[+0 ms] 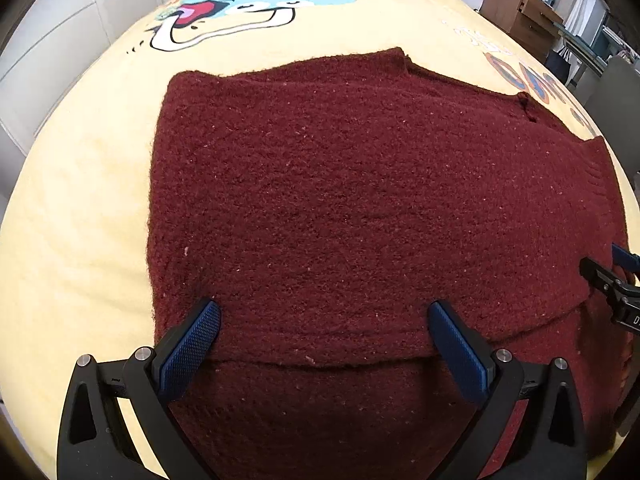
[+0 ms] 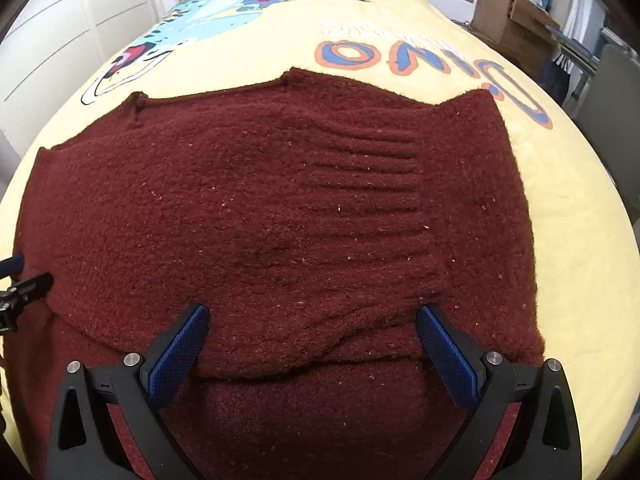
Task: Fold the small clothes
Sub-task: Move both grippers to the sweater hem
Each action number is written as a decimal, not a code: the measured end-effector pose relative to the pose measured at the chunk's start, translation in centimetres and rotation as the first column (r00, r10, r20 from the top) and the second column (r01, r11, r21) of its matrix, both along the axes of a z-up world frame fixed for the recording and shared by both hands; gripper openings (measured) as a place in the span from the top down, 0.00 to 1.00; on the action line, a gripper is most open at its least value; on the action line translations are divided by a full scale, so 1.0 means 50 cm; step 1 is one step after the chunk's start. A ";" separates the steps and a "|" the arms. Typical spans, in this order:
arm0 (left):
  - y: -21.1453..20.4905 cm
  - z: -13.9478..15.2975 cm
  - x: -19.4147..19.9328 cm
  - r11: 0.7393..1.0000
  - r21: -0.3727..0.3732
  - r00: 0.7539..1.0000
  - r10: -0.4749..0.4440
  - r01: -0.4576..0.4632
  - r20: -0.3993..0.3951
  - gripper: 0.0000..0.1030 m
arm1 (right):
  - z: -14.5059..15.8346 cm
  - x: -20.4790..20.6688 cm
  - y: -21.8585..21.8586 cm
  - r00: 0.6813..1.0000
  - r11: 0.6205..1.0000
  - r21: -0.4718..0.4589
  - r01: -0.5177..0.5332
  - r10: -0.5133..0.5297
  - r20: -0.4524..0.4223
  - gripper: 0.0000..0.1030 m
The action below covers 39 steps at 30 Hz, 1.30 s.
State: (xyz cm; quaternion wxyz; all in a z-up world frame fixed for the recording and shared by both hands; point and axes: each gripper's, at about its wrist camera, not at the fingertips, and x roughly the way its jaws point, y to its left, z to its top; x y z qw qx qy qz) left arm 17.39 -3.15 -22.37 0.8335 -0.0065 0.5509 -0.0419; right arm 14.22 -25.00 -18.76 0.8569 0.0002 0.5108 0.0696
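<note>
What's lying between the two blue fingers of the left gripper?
Only the dark red knitted sweater: its folded edge runs across the gap of the open left gripper, seen in the left wrist view.

Sweater (image 1: 340,200) atop blanket (image 1: 80,240), seemingly folded

blanket (image 2: 580,280) — upside-down orange-and-blue lettering "DINO" | smaller line beyond it — unreadable

Fuzzy matt knitted wool sweater (image 1: 340,208)
</note>
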 end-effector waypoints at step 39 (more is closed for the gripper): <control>0.072 -0.022 -0.307 0.995 -0.095 0.933 -0.016 -0.019 -0.361 0.01 | -0.003 -0.342 -0.196 0.950 0.996 0.040 0.074 -0.058 -0.307 0.00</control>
